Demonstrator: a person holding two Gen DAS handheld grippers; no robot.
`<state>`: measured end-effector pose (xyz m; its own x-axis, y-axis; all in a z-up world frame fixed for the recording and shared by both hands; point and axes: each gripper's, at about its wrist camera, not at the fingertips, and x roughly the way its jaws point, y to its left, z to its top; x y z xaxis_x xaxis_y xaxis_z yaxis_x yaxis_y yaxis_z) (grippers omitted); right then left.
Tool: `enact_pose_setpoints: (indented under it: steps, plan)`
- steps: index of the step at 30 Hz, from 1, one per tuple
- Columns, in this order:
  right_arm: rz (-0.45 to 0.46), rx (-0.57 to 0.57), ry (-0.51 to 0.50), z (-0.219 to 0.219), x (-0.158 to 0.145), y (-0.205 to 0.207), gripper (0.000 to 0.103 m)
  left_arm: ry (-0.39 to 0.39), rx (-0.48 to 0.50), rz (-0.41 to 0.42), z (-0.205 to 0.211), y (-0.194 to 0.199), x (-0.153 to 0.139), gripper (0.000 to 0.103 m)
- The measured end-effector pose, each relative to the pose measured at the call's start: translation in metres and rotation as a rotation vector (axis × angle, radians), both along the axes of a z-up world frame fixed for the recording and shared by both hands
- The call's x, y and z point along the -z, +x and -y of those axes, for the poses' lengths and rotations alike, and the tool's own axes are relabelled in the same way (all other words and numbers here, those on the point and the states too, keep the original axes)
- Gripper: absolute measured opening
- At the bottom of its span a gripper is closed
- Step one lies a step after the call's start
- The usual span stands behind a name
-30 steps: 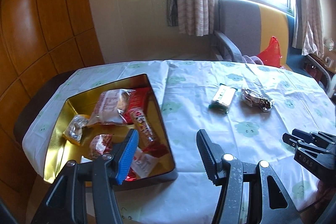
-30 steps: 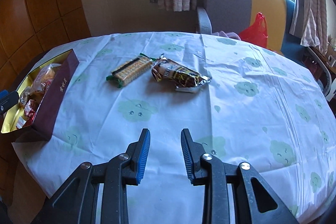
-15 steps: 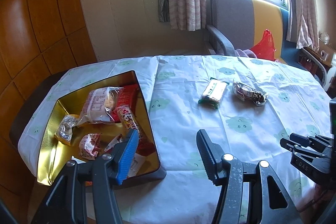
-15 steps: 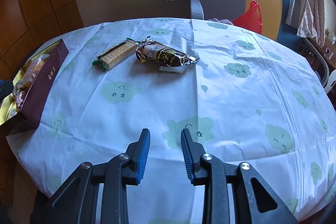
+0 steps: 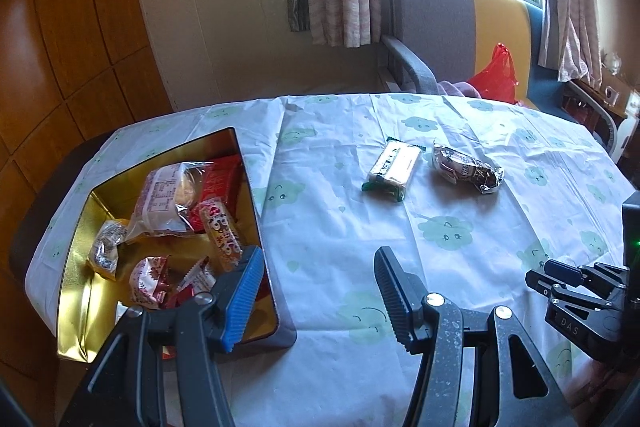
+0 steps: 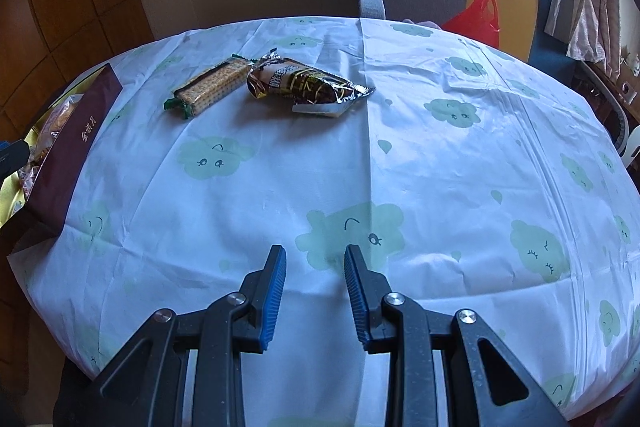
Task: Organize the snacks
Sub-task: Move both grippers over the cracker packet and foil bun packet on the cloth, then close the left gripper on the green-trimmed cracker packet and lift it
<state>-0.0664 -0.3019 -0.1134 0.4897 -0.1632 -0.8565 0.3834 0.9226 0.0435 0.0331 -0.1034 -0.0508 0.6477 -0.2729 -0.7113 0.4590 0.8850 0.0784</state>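
Two loose snacks lie on the table (image 6: 400,155), toward its far edge, left of the centre crease. One is a cracker pack (image 6: 208,87) (image 5: 394,165): clear wrap, green crimped ends, pale dotted biscuits showing. The other is a foil bar (image 6: 308,87) (image 5: 466,169): dark brown and silver wrapper with yellow print, crumpled, one end flared. The two lie just beside each other; whether they touch cannot be told.

One box (image 5: 76,287) sits at the table's left edge: gold inside, maroon outer wall with gold characters (image 6: 76,143). About seven wrapped snacks lie in it; the exact count is uncertain because they overlap. Largest is a clear bag (image 5: 164,203) holding a tan cake, on red packets.

Two grippers. Left gripper (image 5: 320,275): jaws moderately apart, nothing between them, over the box's near right corner. Right gripper (image 6: 316,267): jaws narrow with a clear gap, nothing held, over the table's near edge. Both loose snacks are well apart from either gripper.
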Motion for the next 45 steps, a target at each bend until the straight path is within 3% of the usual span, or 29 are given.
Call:
enact_pose_setpoints:
  steps: [16,22,26,39,41,42,43,45]
  plan:
    - [0.010,-0.024,0.011,0.004,0.007,0.000,0.032,0.031,0.063,-0.021,0.041,0.024,0.010,0.059]
    - [0.022,-0.037,0.015,0.004,0.007,-0.002,0.033,0.005,0.128,-0.148,0.072,0.062,0.021,0.060]
    - [0.030,-0.047,0.021,0.004,0.007,-0.002,0.035,-0.011,0.175,-0.232,0.095,0.089,0.029,0.071]
    - [0.045,-0.069,0.035,0.007,0.008,-0.002,0.036,0.234,0.312,-0.239,0.178,0.146,0.077,0.074]
    - [0.045,-0.076,0.032,0.006,0.008,-0.002,0.036,0.230,0.318,-0.270,0.181,0.155,0.087,0.071]
    - [0.046,-0.079,0.033,0.006,0.008,-0.002,0.036,0.186,0.314,-0.288,0.179,0.159,0.088,0.066]
    - [0.048,-0.080,0.035,0.007,0.007,-0.002,0.036,0.139,0.296,-0.299,0.174,0.162,0.086,0.051]
    - [0.053,-0.088,0.038,0.007,0.007,-0.003,0.036,0.125,0.271,-0.298,0.168,0.159,0.082,0.047]
